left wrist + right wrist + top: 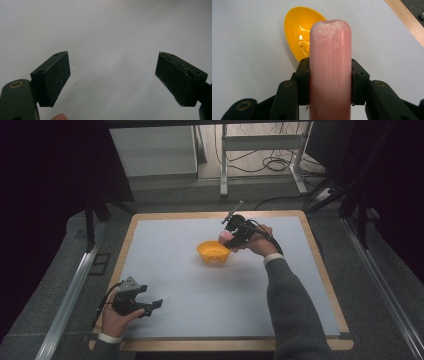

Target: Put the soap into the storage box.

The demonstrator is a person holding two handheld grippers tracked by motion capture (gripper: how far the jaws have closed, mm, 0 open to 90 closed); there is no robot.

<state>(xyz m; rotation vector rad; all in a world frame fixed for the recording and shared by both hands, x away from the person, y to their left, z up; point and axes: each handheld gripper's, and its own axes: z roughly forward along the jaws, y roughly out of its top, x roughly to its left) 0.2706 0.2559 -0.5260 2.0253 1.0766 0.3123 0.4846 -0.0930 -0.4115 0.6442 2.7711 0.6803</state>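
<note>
Pink and rounded at its tip, the sausage-shaped cylinder [330, 67] sits clamped between the jaws of my right gripper [231, 238], one jaw pressed to each of its sides. It is held in the air just beside and above the rim of the yellow bowl [213, 253], which rests near the middle of the pale grey mat [170, 270]. My left gripper [148, 308] lies low at the near left part of the mat, well apart from the bowl, its jaws spread wide with nothing between them. A wooden table edge [320, 250] frames the mat.
</note>
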